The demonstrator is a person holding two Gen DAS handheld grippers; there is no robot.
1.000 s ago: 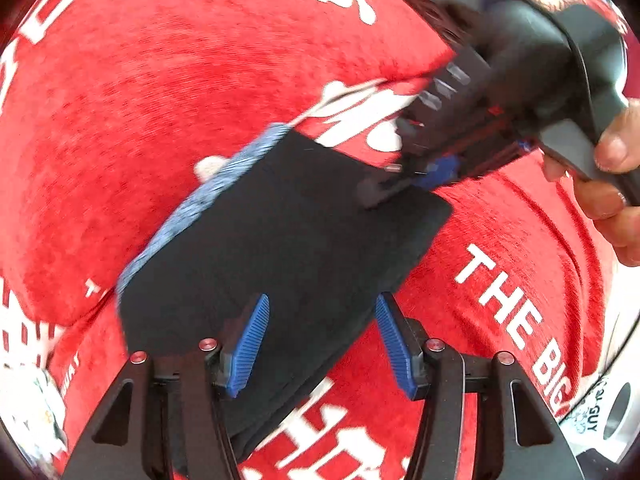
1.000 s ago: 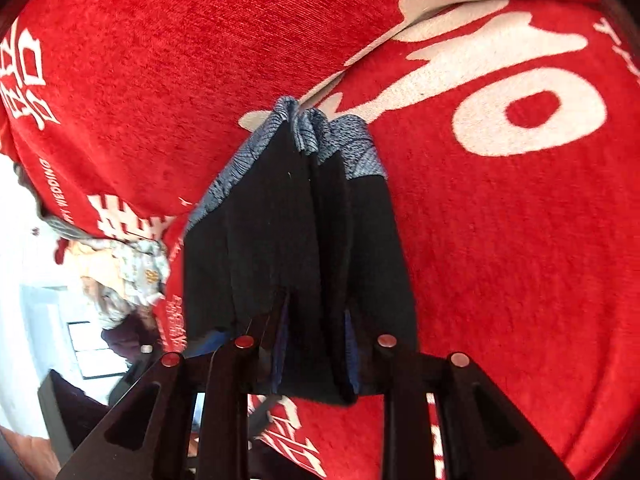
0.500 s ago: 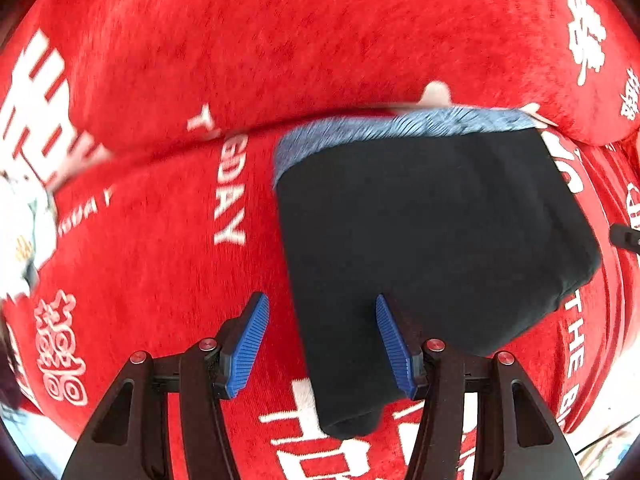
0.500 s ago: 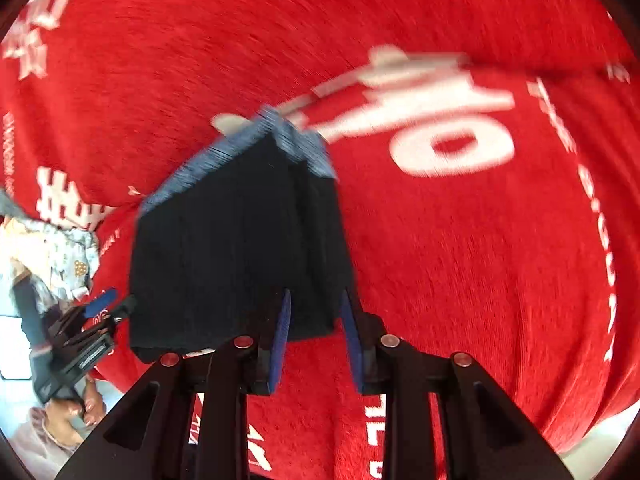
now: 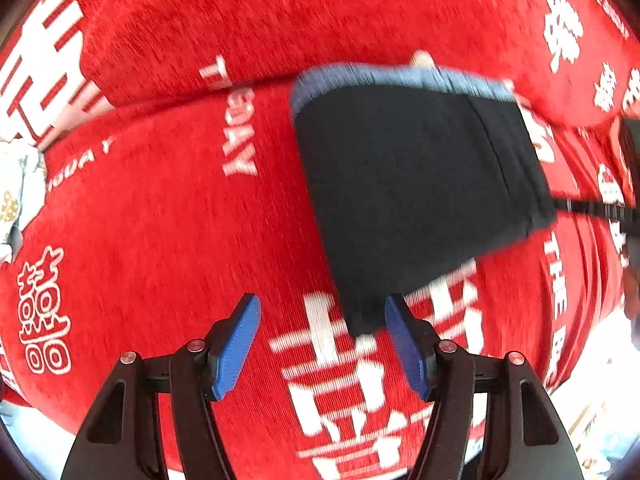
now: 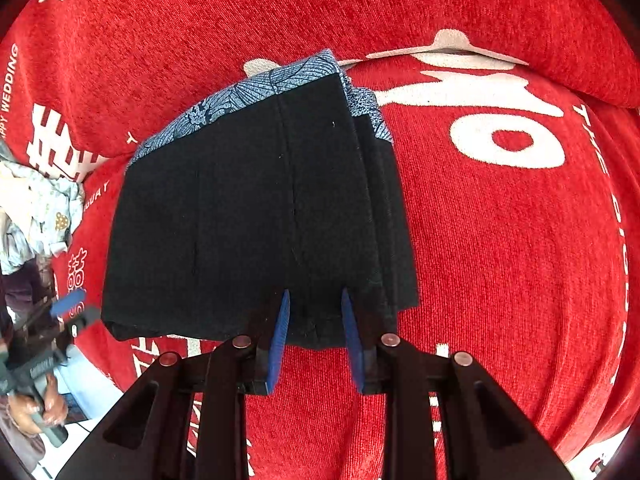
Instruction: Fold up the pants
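The black pants, folded into a compact stack with a blue patterned waistband at the far edge, lie on the red cloth. In the left wrist view the pants sit ahead and to the right, blurred by motion. My left gripper is open and empty, its right pad beside the stack's near corner. My right gripper is partly closed with its blue pads around the near edge of the stack. The left gripper also shows at the far left of the right wrist view.
A red cloth with white lettering covers the whole surface and rises in a fold behind the pants. A pale patterned garment lies at the left edge. The cloth's near edge shows at lower right.
My left gripper has let go of the pants and drawn back to the left of the stack. My right gripper has stayed at the stack's near edge, its pads now slightly wider apart.
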